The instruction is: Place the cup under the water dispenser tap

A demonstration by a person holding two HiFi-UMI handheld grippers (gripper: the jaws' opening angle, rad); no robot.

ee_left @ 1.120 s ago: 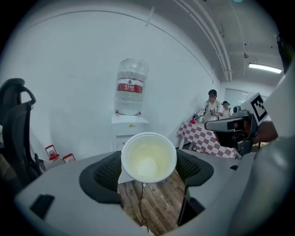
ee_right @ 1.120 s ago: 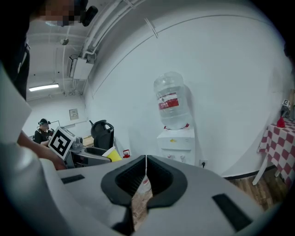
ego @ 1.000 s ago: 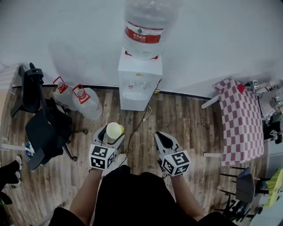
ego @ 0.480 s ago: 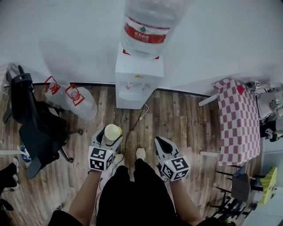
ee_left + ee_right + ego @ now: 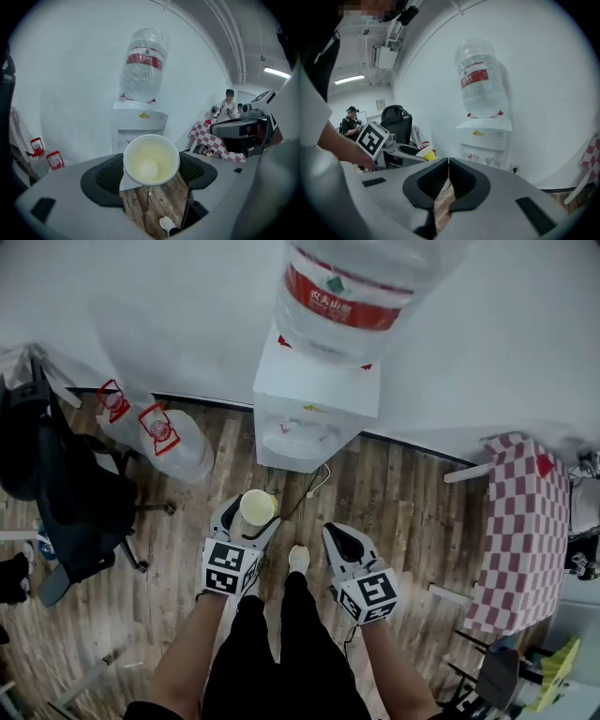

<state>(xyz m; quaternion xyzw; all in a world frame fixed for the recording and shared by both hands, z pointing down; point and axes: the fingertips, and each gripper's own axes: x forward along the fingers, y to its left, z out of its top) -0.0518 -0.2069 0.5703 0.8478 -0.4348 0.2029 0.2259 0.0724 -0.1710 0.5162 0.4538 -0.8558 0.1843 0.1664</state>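
Note:
A pale yellow paper cup [image 5: 256, 506] stands upright between the jaws of my left gripper [image 5: 246, 521], which is shut on it; its open mouth [image 5: 151, 159] faces the left gripper view. The white water dispenser [image 5: 319, 405] with a big bottle [image 5: 361, 292] on top stands against the wall ahead, also in the left gripper view [image 5: 138, 123] and the right gripper view [image 5: 485, 136]. Its taps [image 5: 480, 159] show as small knobs on the front. My right gripper [image 5: 341, 541] is shut and holds nothing, to the right of the cup.
Two spare water jugs [image 5: 169, 443] lie on the wooden floor left of the dispenser. A black office chair [image 5: 66, 502] stands at the left. A red-checked table [image 5: 520, 531] is at the right. A power cable [image 5: 305, 495] runs from the dispenser across the floor.
The person has stepped closer to the dispenser, which now looms larger and nearer. Both grippers keep their hold and spacing; the cup stays in the left one.

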